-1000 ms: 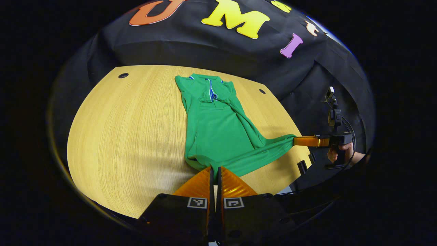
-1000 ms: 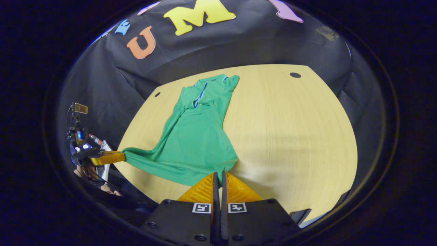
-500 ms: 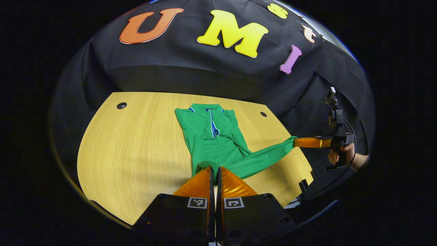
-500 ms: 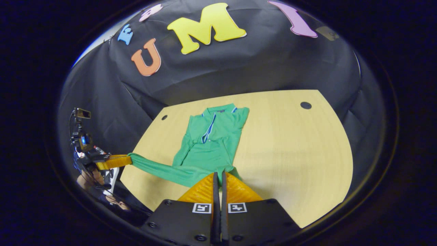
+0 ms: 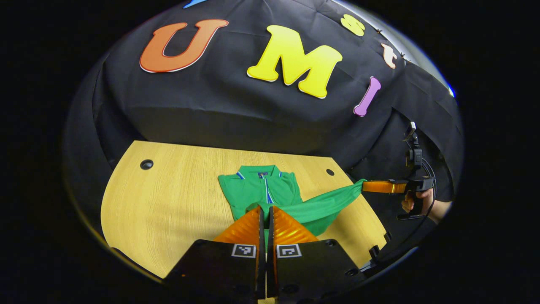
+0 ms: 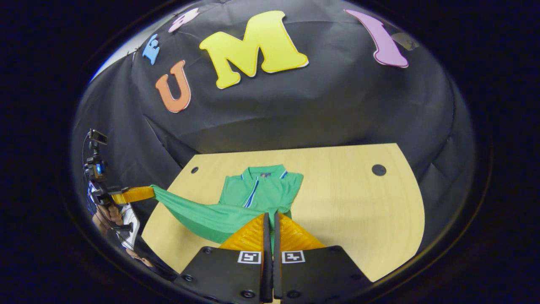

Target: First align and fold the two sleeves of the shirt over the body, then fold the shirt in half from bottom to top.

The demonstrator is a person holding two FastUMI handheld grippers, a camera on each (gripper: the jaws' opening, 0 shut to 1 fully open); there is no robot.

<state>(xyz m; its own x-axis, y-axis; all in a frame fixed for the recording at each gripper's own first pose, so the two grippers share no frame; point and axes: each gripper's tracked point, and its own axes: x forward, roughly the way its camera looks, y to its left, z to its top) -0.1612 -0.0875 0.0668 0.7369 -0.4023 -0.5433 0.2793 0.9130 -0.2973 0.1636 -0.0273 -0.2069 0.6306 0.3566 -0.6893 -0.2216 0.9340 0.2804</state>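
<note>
both grippers, left gripper (image 5: pixel 265 209) and right gripper (image 6: pixel 270 215), clamped on the green polo shirt (image 5: pixel 261 192), hem lifted above the bench (image 5: pixel 177 198).

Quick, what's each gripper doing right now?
Left gripper: shut on the green shirt, at a hem corner.
Right gripper: shut on the shirt's other hem corner, cloth stretched between them.

Ahead of me spreads a pale wooden table (image 5: pixel 168 198) with fine grain and two small round dark holes (image 5: pixel 146 164) near its far corners. Behind it hangs a creased black cloth wall (image 6: pixel 337 105), evenly lit.
</note>
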